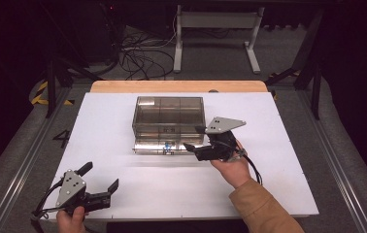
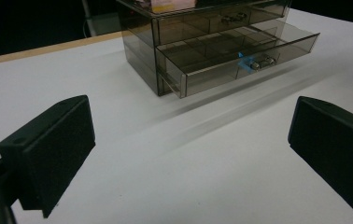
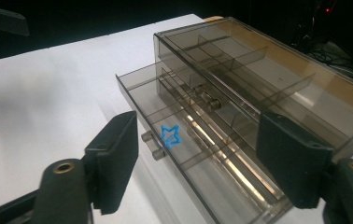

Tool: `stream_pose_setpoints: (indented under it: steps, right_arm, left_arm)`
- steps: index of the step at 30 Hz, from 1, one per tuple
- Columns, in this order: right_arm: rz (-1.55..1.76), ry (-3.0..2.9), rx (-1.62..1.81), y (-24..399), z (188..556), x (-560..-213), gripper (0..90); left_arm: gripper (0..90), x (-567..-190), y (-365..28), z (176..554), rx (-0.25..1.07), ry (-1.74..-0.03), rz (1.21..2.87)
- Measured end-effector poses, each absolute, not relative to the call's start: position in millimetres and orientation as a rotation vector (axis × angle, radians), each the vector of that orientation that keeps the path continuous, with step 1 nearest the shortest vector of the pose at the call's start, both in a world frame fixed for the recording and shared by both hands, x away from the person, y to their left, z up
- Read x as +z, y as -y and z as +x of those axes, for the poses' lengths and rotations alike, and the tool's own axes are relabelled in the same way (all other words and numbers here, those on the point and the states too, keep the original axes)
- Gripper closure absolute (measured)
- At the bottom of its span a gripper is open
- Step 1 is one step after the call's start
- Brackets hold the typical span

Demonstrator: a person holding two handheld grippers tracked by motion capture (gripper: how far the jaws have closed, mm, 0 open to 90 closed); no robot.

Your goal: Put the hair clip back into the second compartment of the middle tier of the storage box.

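Smoked-plastic drawer box (image 1: 169,116) sits mid-surface (image 1: 99,145), toward the far edge. Lower drawer (image 3: 198,158) is pulled partway out toward me; upper drawer (image 2: 212,21) looks pushed in. Blue star sticker (image 3: 170,134) is on the lower drawer's front, right by its small knob (image 3: 150,142)

Right tongs (image 1: 194,139) are just in front of the drawer's right end, jaws apart, nothing between the pads. In the right gripper view the knob sits near the left pad (image 3: 116,158) but isn't pinched, so I read this as released, not gripping

Left tongs (image 1: 101,177) are parked near the front-left corner of the surface, well apart from the box, jaws wide, empty. In the left gripper view both pads stand clear with bare surface between

Progress call: the drawer-open step looks done, or nearly. It's out enough to see the dividers. The compartments I can see look empty, though the plastic is dark and reflective so I can't be sure

Left to do, my guess: either load something or push it back in. Can't tell which from here. No loose item on the surface that I can see
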State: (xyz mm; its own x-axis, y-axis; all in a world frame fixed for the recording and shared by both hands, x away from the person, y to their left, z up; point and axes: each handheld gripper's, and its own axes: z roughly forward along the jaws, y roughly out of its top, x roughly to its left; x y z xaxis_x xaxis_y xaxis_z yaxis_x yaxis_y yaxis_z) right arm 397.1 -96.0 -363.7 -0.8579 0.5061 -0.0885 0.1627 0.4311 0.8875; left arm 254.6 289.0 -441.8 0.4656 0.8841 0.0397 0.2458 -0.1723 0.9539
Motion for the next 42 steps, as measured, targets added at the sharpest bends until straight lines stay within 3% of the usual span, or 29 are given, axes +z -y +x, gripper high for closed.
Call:
stream_pose_setpoints:
  steps: [12, 42]
  right_arm:
    - [0.613, -2.258, 1.472, 139, 382, -363, 7.6]
    - [0.716, -2.184, 1.510, 221, 350, -413, 3.5]
  left_arm:
    - [1.2, -442, -289, 255, 0.776, -0.984, 1.683]
    - [1.2, -442, -286, 254, 0.799, -0.969, 1.688]
